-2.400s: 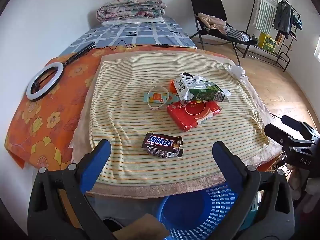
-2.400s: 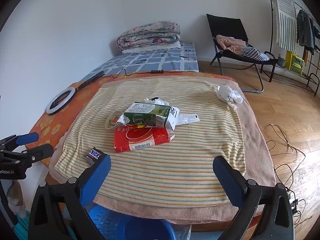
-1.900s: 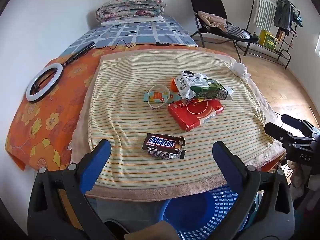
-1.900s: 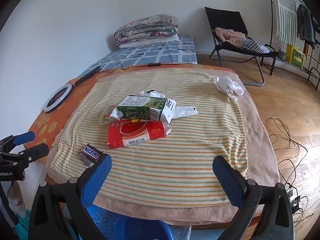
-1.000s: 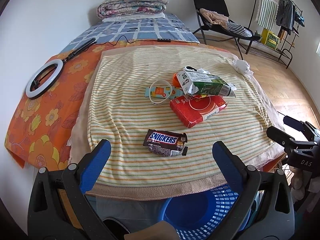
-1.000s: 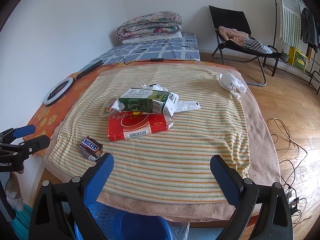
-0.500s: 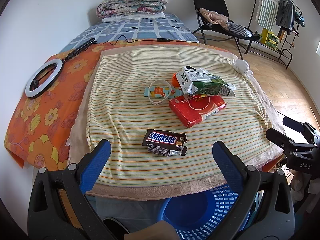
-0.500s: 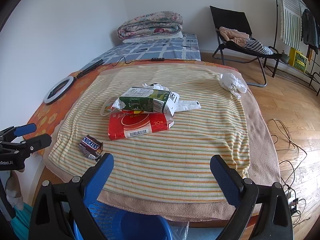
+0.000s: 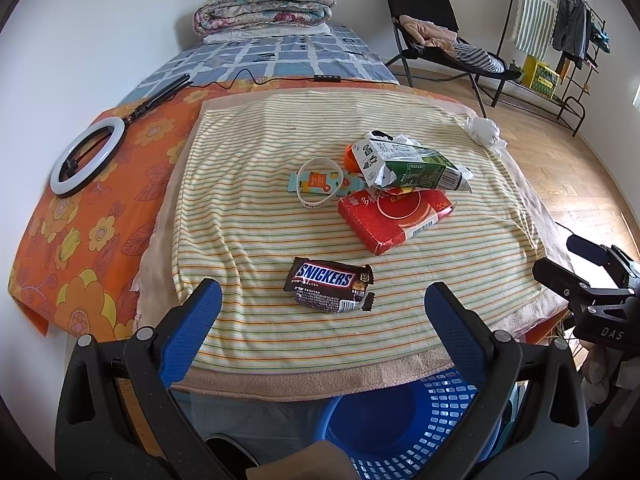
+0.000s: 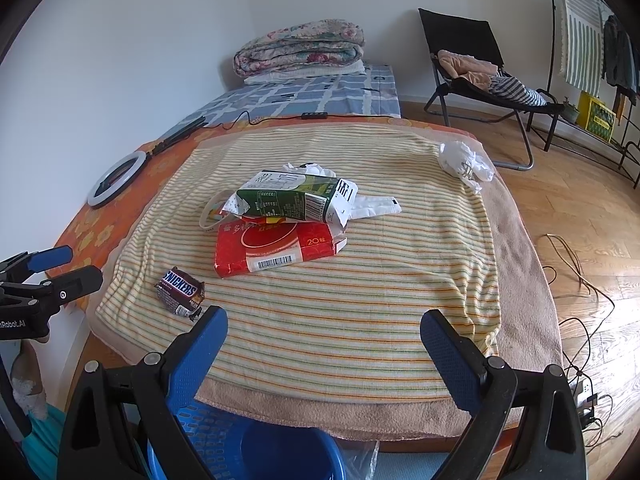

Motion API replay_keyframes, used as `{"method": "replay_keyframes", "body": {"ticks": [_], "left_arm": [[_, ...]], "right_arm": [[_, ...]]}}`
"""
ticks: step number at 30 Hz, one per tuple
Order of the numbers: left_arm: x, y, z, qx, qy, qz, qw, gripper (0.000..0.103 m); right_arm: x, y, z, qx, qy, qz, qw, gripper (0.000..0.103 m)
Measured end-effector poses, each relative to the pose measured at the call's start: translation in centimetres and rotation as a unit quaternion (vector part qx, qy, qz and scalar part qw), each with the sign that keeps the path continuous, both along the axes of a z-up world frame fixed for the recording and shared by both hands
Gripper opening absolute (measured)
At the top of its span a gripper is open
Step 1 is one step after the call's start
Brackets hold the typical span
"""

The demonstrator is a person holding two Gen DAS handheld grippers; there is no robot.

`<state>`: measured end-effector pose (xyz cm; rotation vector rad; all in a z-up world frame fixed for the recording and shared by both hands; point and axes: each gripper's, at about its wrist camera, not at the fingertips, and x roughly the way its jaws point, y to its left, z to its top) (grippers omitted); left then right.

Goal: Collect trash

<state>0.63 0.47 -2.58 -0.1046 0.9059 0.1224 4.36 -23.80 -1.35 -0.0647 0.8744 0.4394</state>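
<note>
Trash on striped towel (image 9: 248, 208), none collected as far as shown:
- Snickers wrapper (image 9: 330, 284), lower centre of left view, alone, nearest the edge
- green carton (image 9: 408, 168), crushed, lying on red box (image 9: 394, 216), centre
- crumpled white paper (image 10: 462, 162), upper right of right view, well apart at the towel's far corner
- blue basket (image 9: 424, 416), bottom edge, below the towel's near edge; no trash visible inside

Tools:
- left gripper (image 9: 320, 320): jaws wide, holding nothing, above near edge, wrapper just beyond
- right gripper (image 10: 322, 334): jaws wide, touching nothing
</note>
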Motion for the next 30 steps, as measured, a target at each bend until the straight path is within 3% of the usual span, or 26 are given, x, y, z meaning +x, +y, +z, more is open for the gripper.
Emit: {"method": "replay_keyframes", "body": {"ticks": [16,30], "left_arm": [[0.0,0.1,-0.1,0.0,0.0,0.0,1.0,0.103],[0.9,0.9,0.1,-0.029,0.002,-0.001,0.9996,0.103]], "right_arm": [[-0.2,0.1,-0.3,-0.003,-0.002,0.006,1.0,0.098],[1.3,-0.7,-0.2,-0.013,-0.012,-0.012,1.0,0.102]]}}
